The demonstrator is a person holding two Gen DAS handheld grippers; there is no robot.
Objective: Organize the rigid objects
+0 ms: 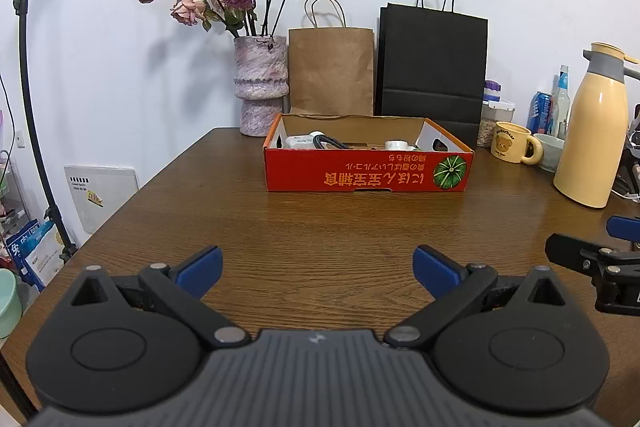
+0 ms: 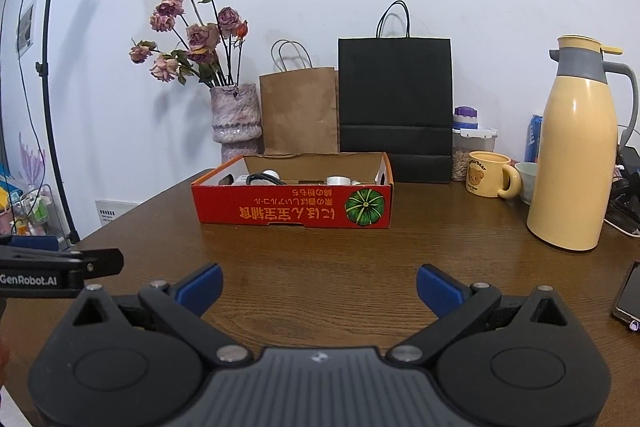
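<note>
While both tools hover low over the wooden table (image 1: 320, 227), the left gripper (image 1: 318, 267) has its blue-padded fingers spread wide with nothing between them; the right gripper (image 2: 319, 285) is likewise fully spread and empty. The red cardboard box (image 1: 368, 175) sits mid-table, well ahead of both — inside it lie white items and a black cable (image 1: 328, 142), only partly visible over the wall. Behind the box stand a vase (image 1: 261, 87), a brown bag (image 1: 331, 71) and a black bag (image 1: 434, 67). A yellow thermos (image 2: 576, 163) and a mug (image 2: 490, 174) stand at the right.
</note>
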